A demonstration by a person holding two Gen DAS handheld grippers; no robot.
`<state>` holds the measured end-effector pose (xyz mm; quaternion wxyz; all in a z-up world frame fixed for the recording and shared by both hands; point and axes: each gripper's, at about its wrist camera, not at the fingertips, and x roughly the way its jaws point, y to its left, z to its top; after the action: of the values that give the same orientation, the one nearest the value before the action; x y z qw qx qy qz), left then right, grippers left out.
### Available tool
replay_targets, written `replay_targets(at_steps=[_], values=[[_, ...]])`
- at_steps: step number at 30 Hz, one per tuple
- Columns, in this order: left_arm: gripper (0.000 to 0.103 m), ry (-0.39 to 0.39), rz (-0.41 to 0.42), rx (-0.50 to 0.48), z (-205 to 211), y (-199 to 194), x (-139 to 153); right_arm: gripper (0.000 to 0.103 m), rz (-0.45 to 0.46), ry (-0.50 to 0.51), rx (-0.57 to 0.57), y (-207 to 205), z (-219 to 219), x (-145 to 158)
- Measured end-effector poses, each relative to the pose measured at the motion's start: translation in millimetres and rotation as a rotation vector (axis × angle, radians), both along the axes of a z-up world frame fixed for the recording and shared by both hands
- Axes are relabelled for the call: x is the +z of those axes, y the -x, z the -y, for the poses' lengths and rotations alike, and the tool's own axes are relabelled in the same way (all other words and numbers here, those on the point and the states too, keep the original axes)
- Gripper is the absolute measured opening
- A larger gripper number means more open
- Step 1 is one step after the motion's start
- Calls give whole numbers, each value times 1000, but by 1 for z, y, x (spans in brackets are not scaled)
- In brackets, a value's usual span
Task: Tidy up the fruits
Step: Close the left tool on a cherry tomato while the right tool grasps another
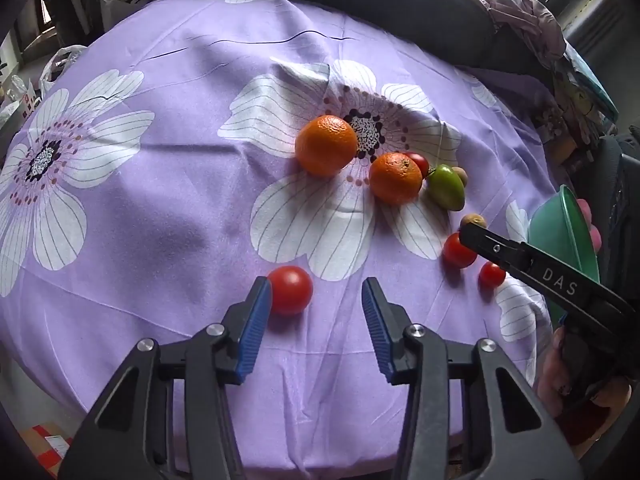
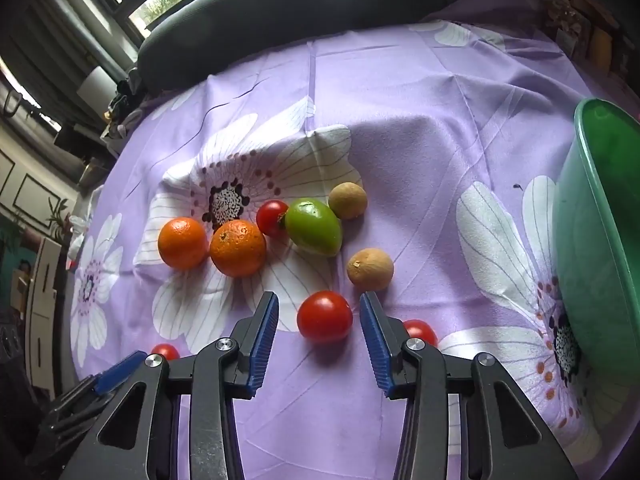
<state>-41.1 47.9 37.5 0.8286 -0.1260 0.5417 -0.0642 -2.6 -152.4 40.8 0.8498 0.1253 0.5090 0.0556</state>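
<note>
My left gripper (image 1: 316,292) is open; a red tomato (image 1: 289,290) lies on the cloth right by its left finger. My right gripper (image 2: 319,304) is open with a red tomato (image 2: 325,317) between its fingertips, on the cloth. In the left wrist view two oranges (image 1: 326,145) (image 1: 395,178), a green fruit (image 1: 446,187) and more tomatoes (image 1: 459,249) lie further right, beside the right gripper's arm (image 1: 540,272). In the right wrist view I see both oranges (image 2: 237,247), the green fruit (image 2: 314,226), two brown fruits (image 2: 369,269) and a green bowl (image 2: 600,240) at right.
Purple flowered cloth (image 1: 180,200) covers the table. A dark chair back (image 2: 280,8) stands behind its far edge. Clutter lies beyond the table at right in the left wrist view (image 1: 576,92). A hand holds the green bowl (image 1: 568,236).
</note>
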Motion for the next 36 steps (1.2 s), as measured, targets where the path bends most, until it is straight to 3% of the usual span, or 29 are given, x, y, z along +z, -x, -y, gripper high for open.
replay_targets(at_steps=[10,21,24,26,31,36], values=[[40,-10,-59,-3,2,-8,-17,36,-54,18,4,-10,-13,-12],[40,2,-20,75,-7,-12,-15,34,-37,29,11,-13,-17,-18],[35,-12,-10,84,-5,-12,-14,34,-35,38,11,-13,-19,-18],[27,-33,-3,87,-4,-12,-14,34,-34,51,12,-13,-21,-19],[27,-55,10,74,0,-12,-14,34,-31,87,16,-14,-23,-18],[27,-29,30,50,7,-12,-11,33,-22,75,18,-13,-22,-17]])
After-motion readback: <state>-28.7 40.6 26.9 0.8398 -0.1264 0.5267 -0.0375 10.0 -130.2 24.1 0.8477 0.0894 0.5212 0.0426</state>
